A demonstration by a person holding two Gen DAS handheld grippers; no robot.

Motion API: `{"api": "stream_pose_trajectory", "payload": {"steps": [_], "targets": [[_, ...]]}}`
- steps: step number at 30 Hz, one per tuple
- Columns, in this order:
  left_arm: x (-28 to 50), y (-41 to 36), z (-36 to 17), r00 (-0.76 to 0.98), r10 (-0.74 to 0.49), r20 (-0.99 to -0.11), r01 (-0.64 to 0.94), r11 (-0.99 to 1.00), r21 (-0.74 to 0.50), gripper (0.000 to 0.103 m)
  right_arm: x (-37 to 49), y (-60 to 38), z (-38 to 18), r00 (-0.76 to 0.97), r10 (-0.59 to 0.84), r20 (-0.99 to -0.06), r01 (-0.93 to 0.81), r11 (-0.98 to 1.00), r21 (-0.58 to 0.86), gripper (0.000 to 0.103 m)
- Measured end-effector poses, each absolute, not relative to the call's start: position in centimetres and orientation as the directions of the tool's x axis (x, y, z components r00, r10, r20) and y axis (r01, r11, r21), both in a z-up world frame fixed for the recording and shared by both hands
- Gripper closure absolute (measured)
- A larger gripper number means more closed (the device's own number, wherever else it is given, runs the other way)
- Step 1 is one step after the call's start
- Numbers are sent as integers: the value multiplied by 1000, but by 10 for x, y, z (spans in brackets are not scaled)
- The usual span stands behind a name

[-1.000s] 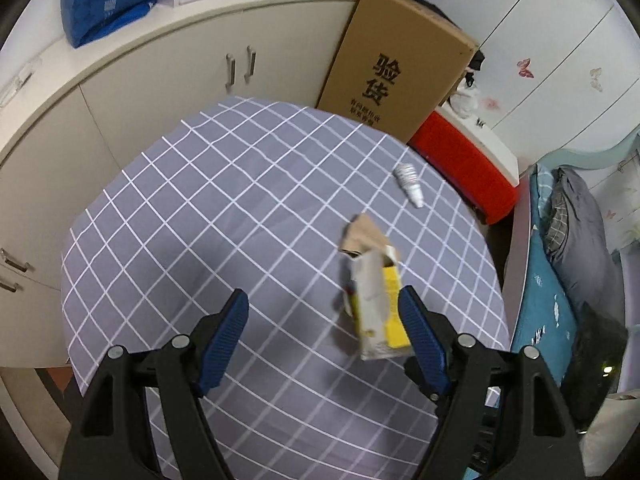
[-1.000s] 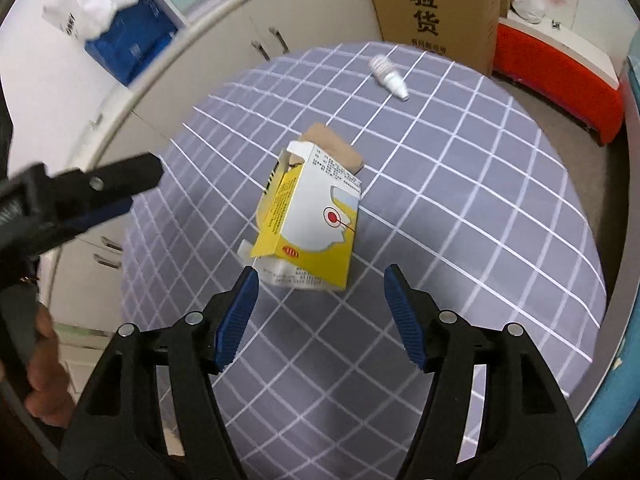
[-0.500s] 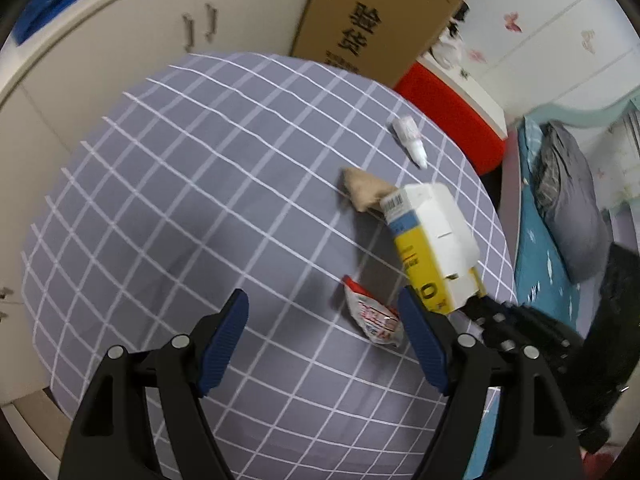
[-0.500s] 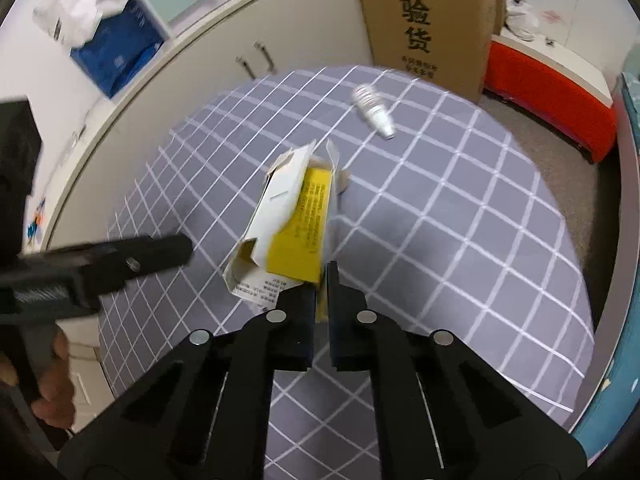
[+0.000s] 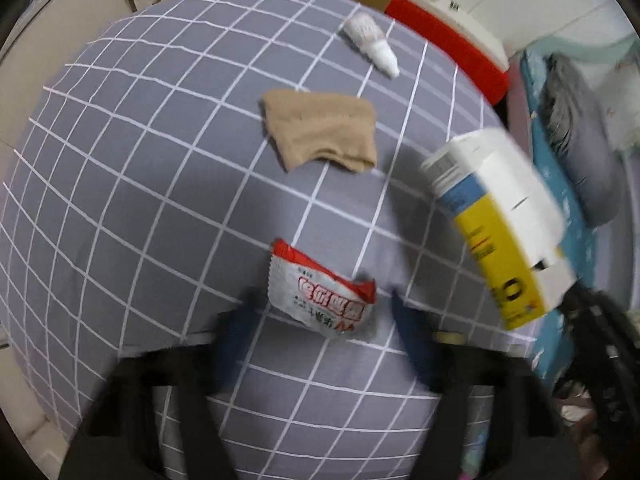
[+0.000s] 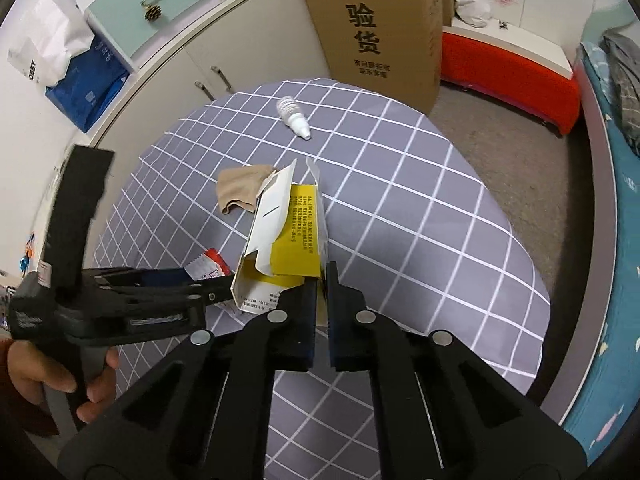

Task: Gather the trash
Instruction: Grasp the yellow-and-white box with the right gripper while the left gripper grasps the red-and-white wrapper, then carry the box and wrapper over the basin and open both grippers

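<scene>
The right tongs (image 6: 321, 304) are clamping the near edge of a yellow and white carton (image 6: 286, 240), its flaps standing open at the far end. The carton is being held clear above the table (image 6: 440, 240), which is wearing a grey cloth with a white grid. In the left wrist view the same carton (image 5: 500, 232) is sitting at 3 o'clock, tilted, with the right tongs showing dark and blurred beneath it.

The left tongs (image 5: 320, 320) are spread wide, their blue pads blurred, and are flanking a red and white wrapper (image 5: 320, 292) that is lying flat on the cloth. Contact between pads and wrapper cannot be confirmed. In the right wrist view this wrapper (image 6: 210, 266) is peeking out at 9 o'clock behind the left tongs (image 6: 192, 286).

A beige cloth piece (image 5: 324, 132) is lying at 12 o'clock from the wrapper, apart from it. A small white bottle (image 5: 372, 44) is lying on its side farther out, near the far table edge. A tall cardboard box (image 6: 372, 28) is standing beyond the table at 12 o'clock.
</scene>
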State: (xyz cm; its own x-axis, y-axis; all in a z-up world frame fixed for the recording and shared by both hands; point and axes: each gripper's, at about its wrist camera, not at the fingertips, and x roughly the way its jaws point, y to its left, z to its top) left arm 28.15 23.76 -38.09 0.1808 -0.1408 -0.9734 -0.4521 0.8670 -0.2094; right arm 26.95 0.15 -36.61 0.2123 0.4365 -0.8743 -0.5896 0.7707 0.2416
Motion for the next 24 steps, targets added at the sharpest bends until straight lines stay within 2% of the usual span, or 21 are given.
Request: {"api": "stream_pose_trajectory", "payload": {"steps": [1, 4, 9, 14, 24], "targets": [[282, 236, -381, 179, -139, -974, -451, 868, -207, 69, 269, 0, -365, 213, 439, -873, -587, 771, 245, 98], [282, 232, -377, 187, -137, -973, -449, 869, -209, 77, 266, -6, -364, 208, 449, -869, -585, 769, 258, 98], [278, 221, -351, 269, -134, -954, -477, 841, -253, 80, 262, -19, -355, 220, 472, -854, -587, 763, 271, 98], [288, 180, -312, 360, -125, -924, -400, 875, -274, 80, 260, -52, -338, 244, 498, -832, -565, 770, 296, 98], [294, 74, -264, 430, -155, -890, -237, 931, -276, 81, 253, -155, -297, 348, 505, -790, -487, 817, 308, 98]]}}
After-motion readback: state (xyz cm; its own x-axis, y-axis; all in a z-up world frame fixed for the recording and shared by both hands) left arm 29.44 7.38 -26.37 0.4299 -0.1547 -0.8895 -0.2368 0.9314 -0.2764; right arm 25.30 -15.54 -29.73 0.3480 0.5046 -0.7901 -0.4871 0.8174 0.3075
